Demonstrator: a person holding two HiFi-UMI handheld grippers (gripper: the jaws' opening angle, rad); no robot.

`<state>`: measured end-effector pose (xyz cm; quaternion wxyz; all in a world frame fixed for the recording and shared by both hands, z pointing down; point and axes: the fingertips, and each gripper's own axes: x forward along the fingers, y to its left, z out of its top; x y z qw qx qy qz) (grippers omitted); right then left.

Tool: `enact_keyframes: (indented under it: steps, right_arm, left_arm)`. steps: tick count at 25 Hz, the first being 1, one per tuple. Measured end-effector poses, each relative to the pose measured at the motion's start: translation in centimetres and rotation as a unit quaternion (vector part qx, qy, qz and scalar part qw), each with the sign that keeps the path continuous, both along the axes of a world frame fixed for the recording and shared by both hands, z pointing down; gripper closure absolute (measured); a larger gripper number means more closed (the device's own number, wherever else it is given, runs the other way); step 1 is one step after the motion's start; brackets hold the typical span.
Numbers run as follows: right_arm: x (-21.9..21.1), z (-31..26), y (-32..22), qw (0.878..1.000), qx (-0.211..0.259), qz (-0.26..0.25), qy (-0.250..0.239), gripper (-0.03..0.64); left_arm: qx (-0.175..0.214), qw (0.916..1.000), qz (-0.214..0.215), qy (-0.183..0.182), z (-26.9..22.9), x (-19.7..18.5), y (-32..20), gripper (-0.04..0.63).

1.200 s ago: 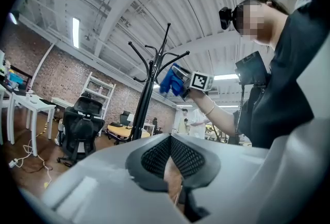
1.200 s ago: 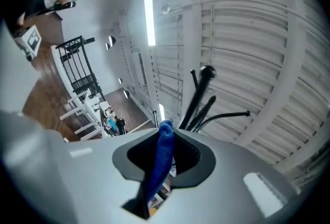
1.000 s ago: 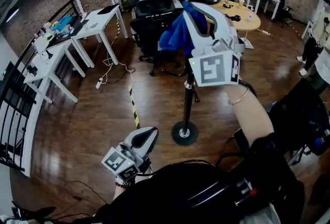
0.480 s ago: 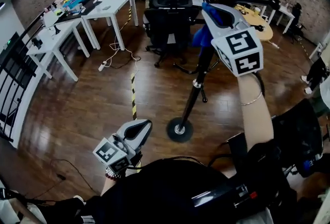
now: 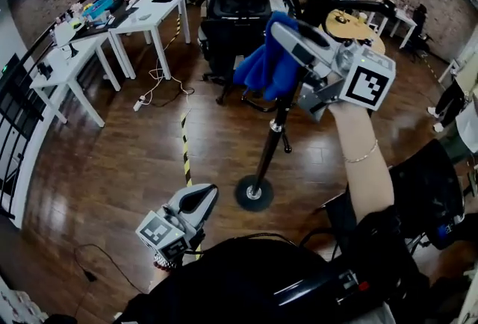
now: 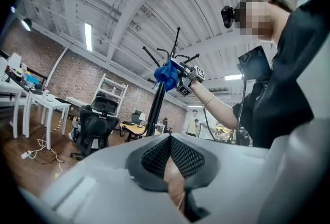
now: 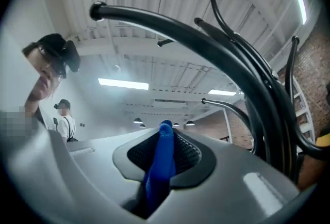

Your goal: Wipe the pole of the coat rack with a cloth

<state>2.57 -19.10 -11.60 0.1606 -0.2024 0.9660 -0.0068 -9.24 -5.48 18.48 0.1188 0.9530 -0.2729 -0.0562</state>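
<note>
1. Holding a blue cloth (image 5: 263,67), the right gripper (image 5: 282,30) is raised high, beside the upper part of the pole (image 5: 270,142). Its jaws are clenched on a fold of the cloth (the right gripper view shows the blue fabric pinched between the two black pads).
2. The cloth hangs from the jaws in a loose bunch. As far as the head view shows, it lies against the pole, just under the curved hooks (image 7: 196,37) of the rack.
3. The pole is black and thin. It stands on a round base (image 5: 254,194) on the wooden floor (image 5: 112,166), and in the head view it leans a little to the right toward its top.
4. The left gripper (image 5: 202,197) is low and close to the person's body, well apart from the rack. Its jaws are pressed together with nothing between them (the left gripper view looks up past them at the rack and the raised arm).
5. Behind the rack stands a black chair (image 5: 235,20). White tables (image 5: 146,13) are at the left and a round table (image 5: 349,25) is at the right.
6. A yellow and black tape (image 5: 184,154) runs along the floor, left of the base.
</note>
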Motion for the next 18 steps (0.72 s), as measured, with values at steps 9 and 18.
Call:
enact_keyframes:
  steps: [9, 18]
  right_arm:
    - [1.1, 6.2, 4.2, 0.999, 0.04, 0.005, 0.008, 0.555]
    - [8.5, 0.4, -0.3, 0.861, 0.321, 0.342, 0.195, 0.554]
  left_arm:
    - [0.048, 0.9946, 0.091, -0.014, -2.4, 5.5, 1.4, 0.589]
    - [0.043, 0.9966, 0.067, -0.023, -2.2, 4.8, 0.8, 0.588]
